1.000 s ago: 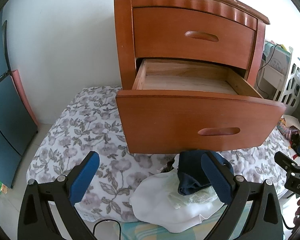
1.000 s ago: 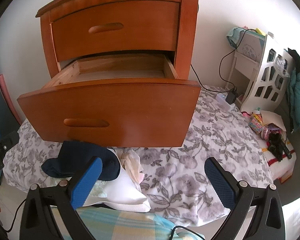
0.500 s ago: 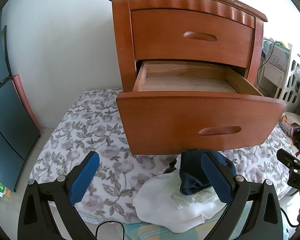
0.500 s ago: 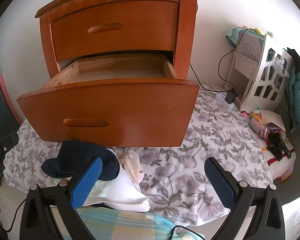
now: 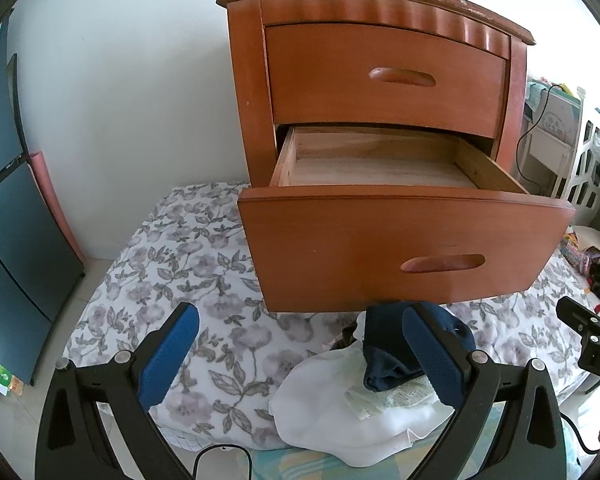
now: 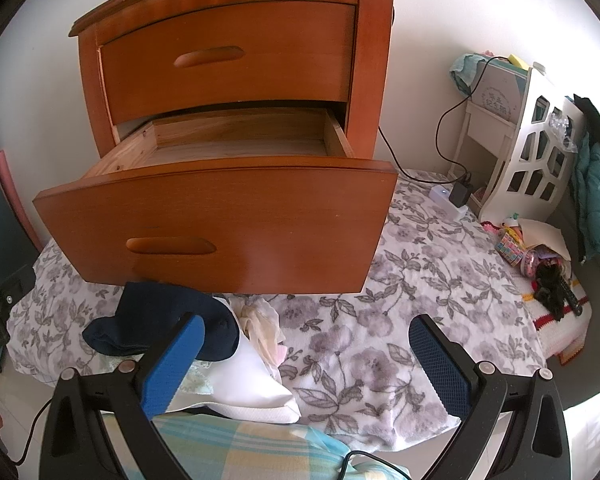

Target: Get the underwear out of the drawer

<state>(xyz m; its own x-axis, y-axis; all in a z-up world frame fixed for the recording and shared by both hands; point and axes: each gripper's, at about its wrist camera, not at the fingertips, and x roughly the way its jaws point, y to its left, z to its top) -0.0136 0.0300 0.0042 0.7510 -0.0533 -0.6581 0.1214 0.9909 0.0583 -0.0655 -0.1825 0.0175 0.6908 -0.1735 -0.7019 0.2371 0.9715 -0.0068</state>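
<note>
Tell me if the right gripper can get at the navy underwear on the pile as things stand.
Probably yes. The right gripper is open and empty, and the navy underwear lies uncovered on top of the white cloth, just ahead of its left finger. The open drawer overhangs only its far edge.

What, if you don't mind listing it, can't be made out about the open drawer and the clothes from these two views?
- Front strip of the open lower wooden drawer: its own tall front panel hides the floor there, in both views.
- Dark navy garment: partly under the drawer front and behind a hand-held gripper finger, right view; its type is unclear.
- White folded cloth: its lower edge is hidden by the gripper body, left view.
- Closed upper drawer: contents unseen.
</note>
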